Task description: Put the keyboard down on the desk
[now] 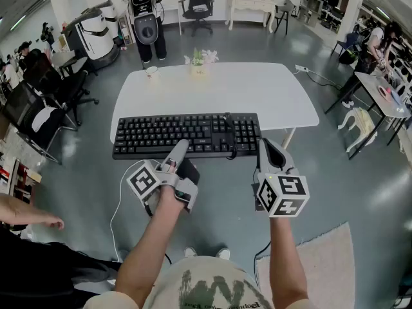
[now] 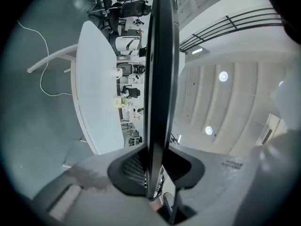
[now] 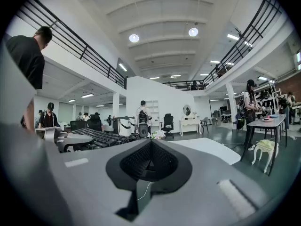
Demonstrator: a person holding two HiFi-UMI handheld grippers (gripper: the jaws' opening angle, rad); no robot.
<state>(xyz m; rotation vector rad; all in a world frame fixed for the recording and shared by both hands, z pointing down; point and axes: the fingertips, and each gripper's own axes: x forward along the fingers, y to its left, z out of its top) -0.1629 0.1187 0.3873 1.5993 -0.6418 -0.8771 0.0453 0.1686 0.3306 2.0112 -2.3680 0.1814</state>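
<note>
Currently my left tongs [image 1: 179, 148] pinch the keyboard [image 1: 187, 135] over the desk [image 1: 283, 95], right tongs [image 1: 264, 148] closed empty beside it; next I'd lower it flat and release.

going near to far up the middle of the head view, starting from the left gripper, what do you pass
left gripper, clamped on the keyboard's near edge → keyboard → white desk → small flower vase near the desk's far edge → black office chair

Overhead lamps [image 3: 134, 38] light everything evenly; edges bend fisheye-style.
</note>
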